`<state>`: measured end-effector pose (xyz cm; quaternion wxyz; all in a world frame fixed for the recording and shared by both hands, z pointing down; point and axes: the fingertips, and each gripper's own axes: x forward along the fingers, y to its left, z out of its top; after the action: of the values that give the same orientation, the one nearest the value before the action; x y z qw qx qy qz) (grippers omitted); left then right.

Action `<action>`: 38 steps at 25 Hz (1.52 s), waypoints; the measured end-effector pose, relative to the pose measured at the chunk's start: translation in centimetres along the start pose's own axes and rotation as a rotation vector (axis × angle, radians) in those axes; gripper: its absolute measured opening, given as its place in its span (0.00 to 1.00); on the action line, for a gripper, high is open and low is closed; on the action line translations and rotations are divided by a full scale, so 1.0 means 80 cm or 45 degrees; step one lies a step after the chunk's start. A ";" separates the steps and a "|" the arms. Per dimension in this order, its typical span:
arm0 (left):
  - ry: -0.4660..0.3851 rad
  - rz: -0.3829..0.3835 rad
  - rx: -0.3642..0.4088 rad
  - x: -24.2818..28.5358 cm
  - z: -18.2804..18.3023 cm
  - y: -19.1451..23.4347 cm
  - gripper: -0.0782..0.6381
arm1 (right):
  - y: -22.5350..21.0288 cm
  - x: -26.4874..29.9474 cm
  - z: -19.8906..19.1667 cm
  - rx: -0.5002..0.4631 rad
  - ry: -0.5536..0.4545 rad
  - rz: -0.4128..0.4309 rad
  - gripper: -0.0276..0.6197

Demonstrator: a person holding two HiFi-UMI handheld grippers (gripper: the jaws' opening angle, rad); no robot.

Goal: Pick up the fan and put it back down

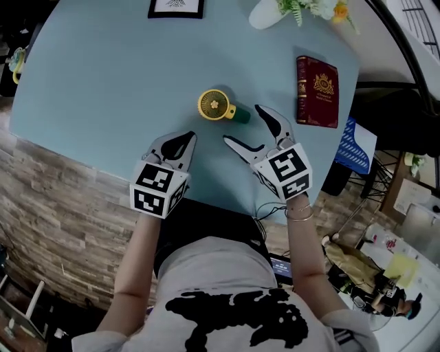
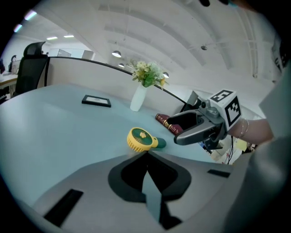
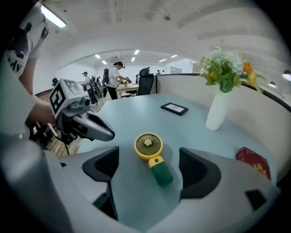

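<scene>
A small hand fan (image 1: 221,107) with a yellow round head and a green handle lies flat on the pale blue table (image 1: 103,82). My right gripper (image 1: 242,125) is open just in front of the fan, one finger beside the green handle, not touching it. In the right gripper view the fan (image 3: 153,155) lies between and just beyond the open jaws of the right gripper (image 3: 150,169). My left gripper (image 1: 186,141) is shut and empty, to the near left of the fan. Seen from the left gripper (image 2: 146,155), the fan (image 2: 141,139) lies just past the closed tips.
A dark red book (image 1: 317,91) lies right of the fan. A white vase with flowers (image 1: 265,12) and a black picture frame (image 1: 176,7) stand at the far edge. The table's near edge runs under both grippers, with the person's body behind it.
</scene>
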<state>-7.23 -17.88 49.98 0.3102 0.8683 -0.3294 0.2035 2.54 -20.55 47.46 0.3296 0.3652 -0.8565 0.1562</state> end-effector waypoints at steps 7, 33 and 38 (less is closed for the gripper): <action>0.023 0.045 -0.064 0.013 -0.017 0.012 0.12 | -0.006 0.047 -0.024 -0.134 0.135 0.133 0.67; -0.008 0.094 -0.131 0.021 -0.015 0.028 0.12 | 0.001 0.112 -0.053 -0.317 0.289 0.342 0.51; -0.001 0.080 -0.111 0.020 -0.012 0.023 0.12 | 0.005 0.110 -0.053 -0.309 0.282 0.323 0.47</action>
<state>-7.52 -19.07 52.31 0.3413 0.8432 -0.3651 0.1983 -0.39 -22.70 56.56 0.4411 0.1924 -0.8667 0.1313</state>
